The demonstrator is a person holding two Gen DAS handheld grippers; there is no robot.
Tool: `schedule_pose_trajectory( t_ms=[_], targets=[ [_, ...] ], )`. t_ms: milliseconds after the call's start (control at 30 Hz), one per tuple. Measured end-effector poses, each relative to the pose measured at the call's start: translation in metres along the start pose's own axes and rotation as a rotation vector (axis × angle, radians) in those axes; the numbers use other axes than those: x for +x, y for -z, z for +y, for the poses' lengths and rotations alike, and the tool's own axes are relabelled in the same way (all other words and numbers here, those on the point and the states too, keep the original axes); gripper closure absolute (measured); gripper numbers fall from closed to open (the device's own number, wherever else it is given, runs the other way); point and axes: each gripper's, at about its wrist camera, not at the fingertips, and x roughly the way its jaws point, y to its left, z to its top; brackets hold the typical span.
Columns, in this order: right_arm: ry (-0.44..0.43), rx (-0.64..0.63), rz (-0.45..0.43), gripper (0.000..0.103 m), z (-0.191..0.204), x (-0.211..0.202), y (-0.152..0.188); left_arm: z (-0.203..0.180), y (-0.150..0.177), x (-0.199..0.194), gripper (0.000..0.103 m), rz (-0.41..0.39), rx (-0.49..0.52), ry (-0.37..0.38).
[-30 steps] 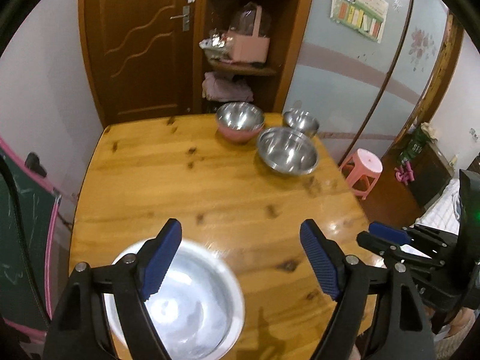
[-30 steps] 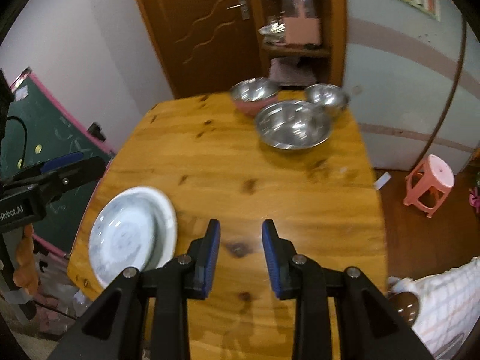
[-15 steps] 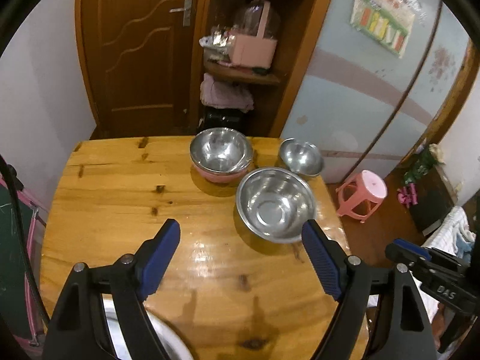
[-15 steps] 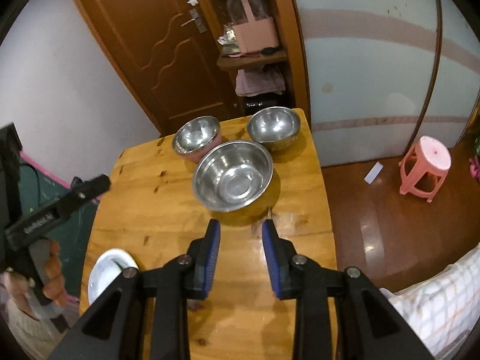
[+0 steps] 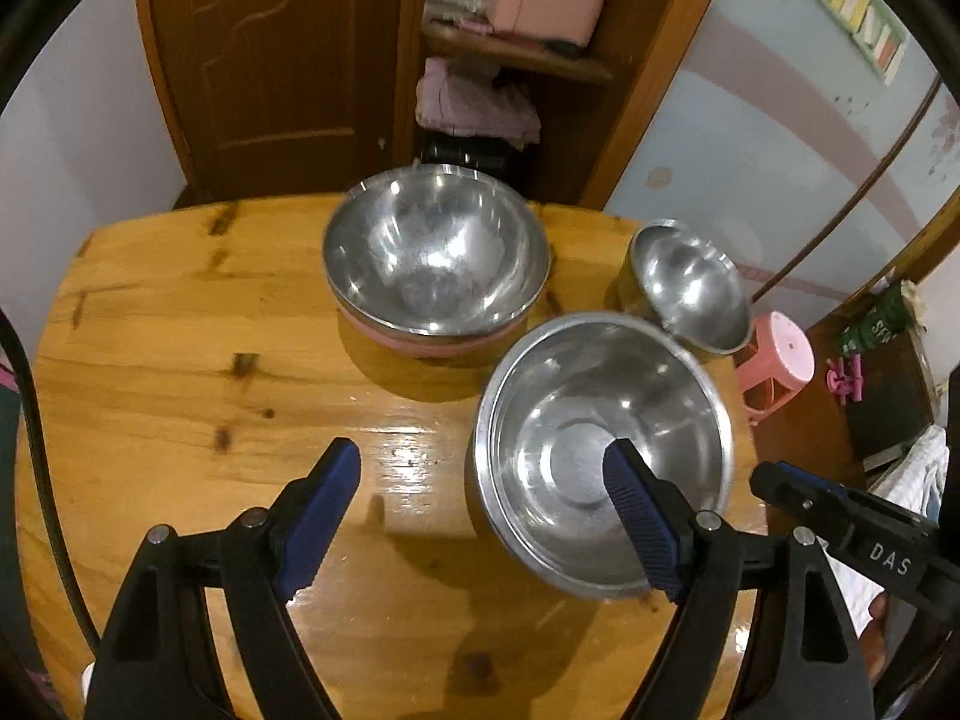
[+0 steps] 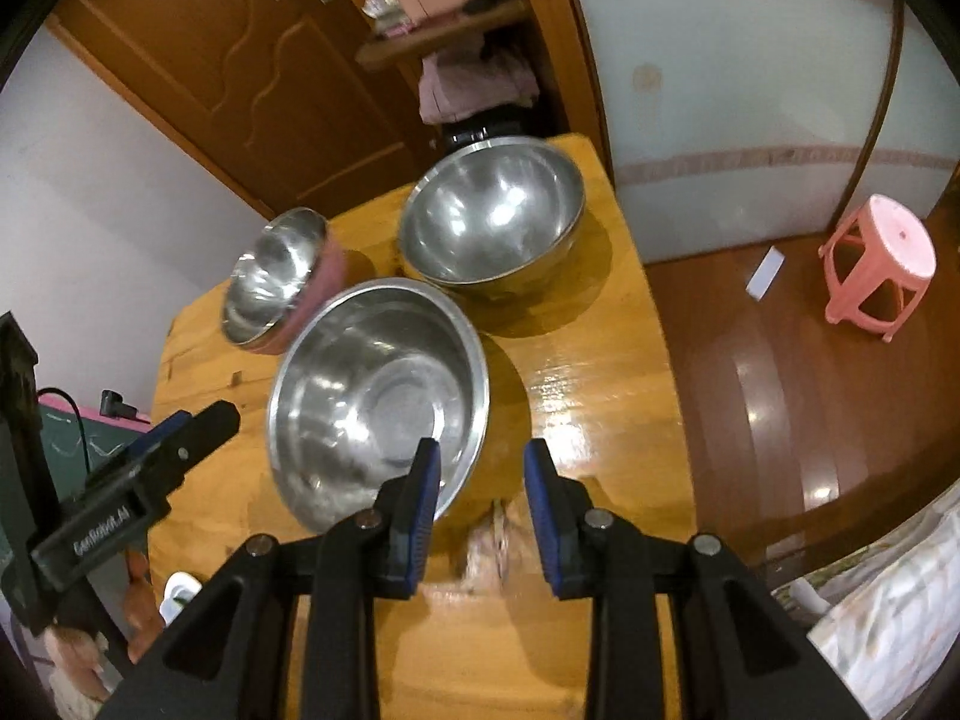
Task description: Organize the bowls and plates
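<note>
Bowl (image 5: 600, 444), wide and steel, sits right of centre in the left view, under the wide-open, empty left gripper's (image 5: 489, 495) right finger; the right gripper (image 6: 480, 480), partly open and empty, hangs beside its rim.

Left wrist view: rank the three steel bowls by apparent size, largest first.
1. Near steel bowl, though it sits closest to the camera, which inflates it.
2. Pink-based bowl; looks almost as wide from farther back, so its true rank against the first is unsure.
3. Small steel bowl, clearly the smallest.
</note>
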Motion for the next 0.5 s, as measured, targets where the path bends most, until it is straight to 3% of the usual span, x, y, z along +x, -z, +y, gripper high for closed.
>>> schedule_pose_trajectory(
  t_ms=[100, 200, 267, 333, 433, 500],
  targets=[
    [-0.001, 0.005, 0.043, 0.074, -0.001, 0.022, -0.006, 0.003, 0.001, 0.021, 0.024, 0.046, -0.010, 0.006],
    [0.005, 0.001, 0.067, 0.075, -0.001, 0.036, -0.009, 0.006, 0.002, 0.035, 0.039, 0.076, -0.024, 0.023],
    [0.006, 0.001, 0.074, 0.077, -0.001, 0.040, -0.009, 0.007, 0.003, 0.043, 0.055, 0.095, -0.021, 0.035],
    [-0.017, 0.002, 0.075, 0.085, -0.001, 0.042, -0.009, 0.008, 0.004, 0.050, 0.078, 0.119, -0.019, 0.032],
    [-0.035, 0.004, 0.073, 0.092, 0.000, 0.042, -0.011, 0.008, 0.004, 0.056, 0.091, 0.141, -0.029, 0.059],
    [-0.028, 0.002, 0.073, 0.092, 0.002, 0.041, -0.011, 0.005, 0.005, 0.056, 0.093, 0.137, -0.016, 0.054]
  ],
)
